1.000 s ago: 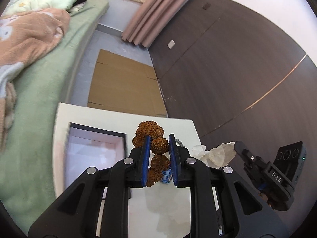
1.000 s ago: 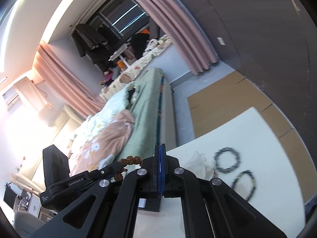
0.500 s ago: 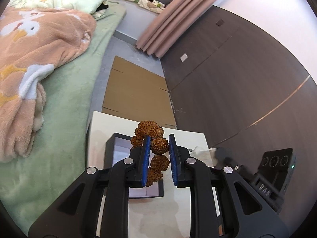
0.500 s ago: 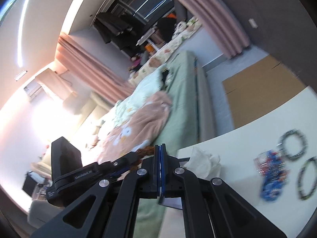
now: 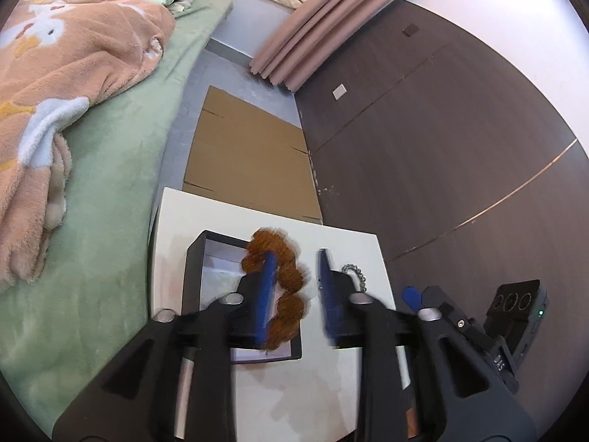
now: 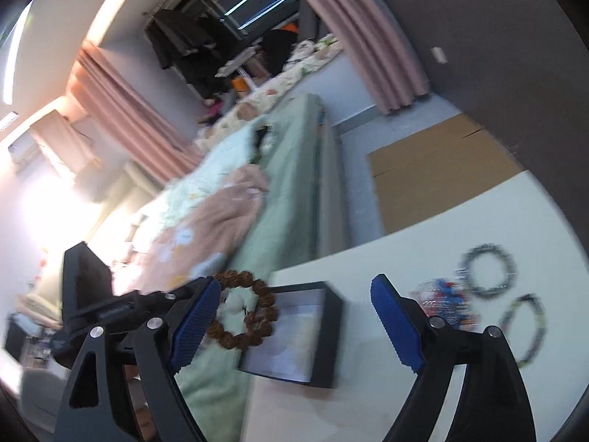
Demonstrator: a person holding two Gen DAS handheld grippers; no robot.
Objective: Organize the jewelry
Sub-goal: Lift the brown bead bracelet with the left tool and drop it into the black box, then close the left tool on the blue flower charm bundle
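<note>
A brown bracelet (image 5: pixel 285 283) of large rough beads hangs blurred against the left pad of my left gripper (image 5: pixel 296 287), whose jaws stand open, above the open black jewelry box (image 5: pixel 193 287) on the white table (image 5: pixel 173 221). In the right wrist view the same bracelet (image 6: pixel 244 309) is a ring at the left edge of the box (image 6: pixel 327 331). My right gripper (image 6: pixel 294 328) is open and empty above the box. A silver chain (image 5: pixel 355 274) lies right of the left gripper.
Two dark bead bracelets (image 6: pixel 486 270) (image 6: pixel 524 324) and a blue and red beaded piece (image 6: pixel 447 300) lie on the table's right side. A green bed (image 5: pixel 110 184) with a peach blanket borders the table on the left. Flat cardboard (image 5: pixel 246 162) lies on the floor beyond.
My left gripper has opened, and the brown bracelet has come loose over the box. My right gripper has opened wide from fully shut. Both views have swung toward the box.
</note>
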